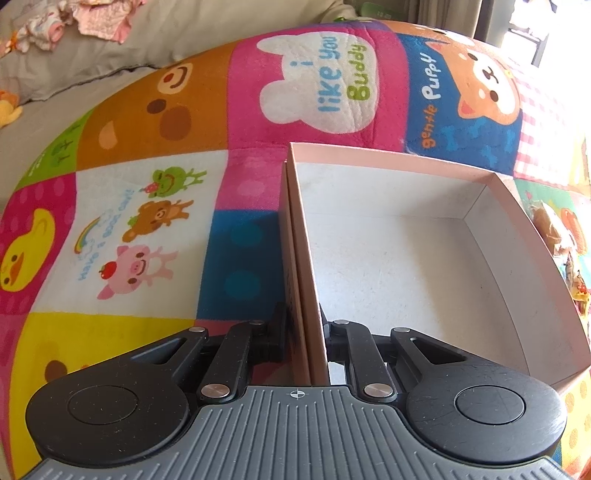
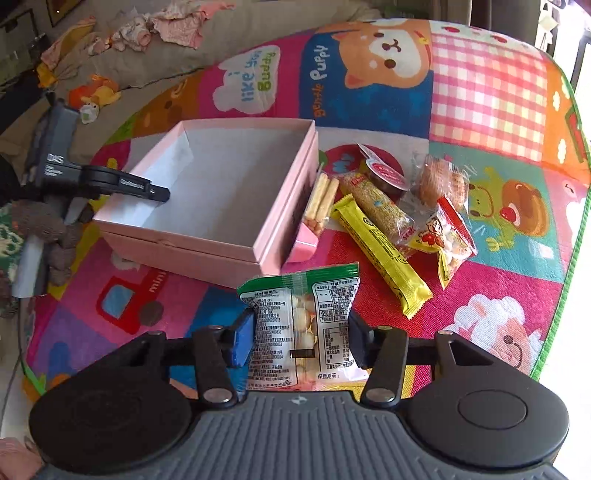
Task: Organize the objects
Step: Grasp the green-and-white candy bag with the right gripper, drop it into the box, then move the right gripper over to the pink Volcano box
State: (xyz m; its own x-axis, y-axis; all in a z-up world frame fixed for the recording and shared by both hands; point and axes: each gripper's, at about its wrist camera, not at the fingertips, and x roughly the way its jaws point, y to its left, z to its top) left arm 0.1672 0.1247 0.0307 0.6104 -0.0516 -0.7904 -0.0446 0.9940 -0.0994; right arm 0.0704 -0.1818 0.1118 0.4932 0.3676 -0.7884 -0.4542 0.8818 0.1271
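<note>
An open pink box with a white inside stands empty on a colourful play mat; it also shows in the left wrist view. My left gripper is shut on the box's near-left wall, one finger inside and one outside; it shows at the box's left edge in the right wrist view. My right gripper is shut on a green-topped snack packet and holds it above the mat, just in front of the box. Several wrapped snacks lie right of the box: a yellow bar, a cereal bar, biscuit sticks.
The play mat covers the floor, its green edge at the right. A grey cushion with pink clothes and soft toys lie at the back left. A brown knitted toy lies left of the box.
</note>
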